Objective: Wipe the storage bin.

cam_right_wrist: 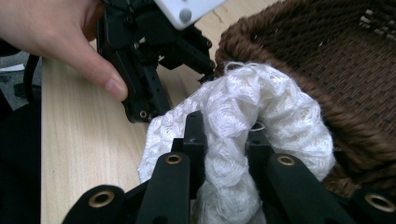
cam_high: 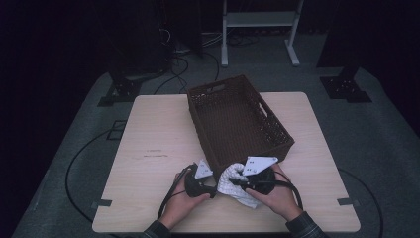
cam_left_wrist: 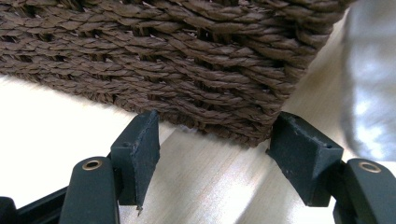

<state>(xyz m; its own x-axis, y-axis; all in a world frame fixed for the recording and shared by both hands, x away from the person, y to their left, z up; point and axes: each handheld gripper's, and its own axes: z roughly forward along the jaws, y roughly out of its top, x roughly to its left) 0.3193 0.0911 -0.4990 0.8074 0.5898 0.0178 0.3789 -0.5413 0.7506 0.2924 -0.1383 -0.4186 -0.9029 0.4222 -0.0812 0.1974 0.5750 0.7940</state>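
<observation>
A white knitted cloth (cam_high: 242, 196) hangs bunched at the near corner of a brown wicker basket (cam_high: 237, 82). My right gripper (cam_high: 234, 182) is shut on the cloth, whose folded loop (cam_right_wrist: 261, 93) rises between the jaws against the basket's rim (cam_right_wrist: 364, 93). My right gripper (cam_right_wrist: 224, 135) pinches it low down. My left gripper (cam_high: 213, 191) is just left of the cloth. In the left gripper view, my left gripper (cam_left_wrist: 217, 135) stands open with nothing between its jaws, close to the basket's woven wall (cam_left_wrist: 187, 56). The cloth (cam_left_wrist: 369, 93) blurs at the right.
The basket stands askew in the middle of a light wooden table (cam_high: 158, 129). A hand (cam_right_wrist: 60, 32) holds the left gripper (cam_right_wrist: 144, 70) beside the cloth. A white metal frame (cam_high: 257, 20), black stand bases and cables lie on the floor beyond.
</observation>
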